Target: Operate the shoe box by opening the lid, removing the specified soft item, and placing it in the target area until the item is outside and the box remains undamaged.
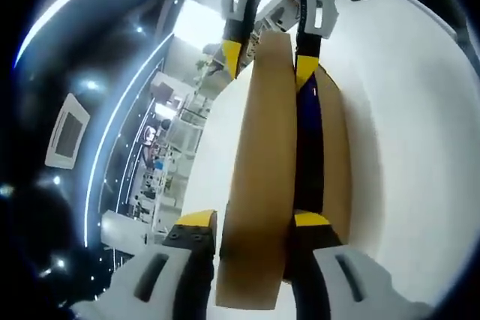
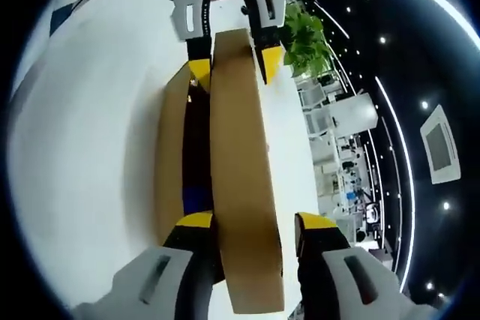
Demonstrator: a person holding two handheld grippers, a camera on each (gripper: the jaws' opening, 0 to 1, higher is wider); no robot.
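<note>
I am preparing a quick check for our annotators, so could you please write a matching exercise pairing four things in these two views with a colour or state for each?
Column one:
1. lid
2. table
3. left tongs
4. plant

Column two:
A. green, leafy, beyond the table's edge
B. white, bare surface under the shoe box
C. brown cardboard, lifted off the box, gripped at both ends
D. yellow-tipped, set on either side of the lid's near end

Pairs: 1-C, 2-B, 3-D, 4-A

The right tongs hold the lid's other end.
</note>
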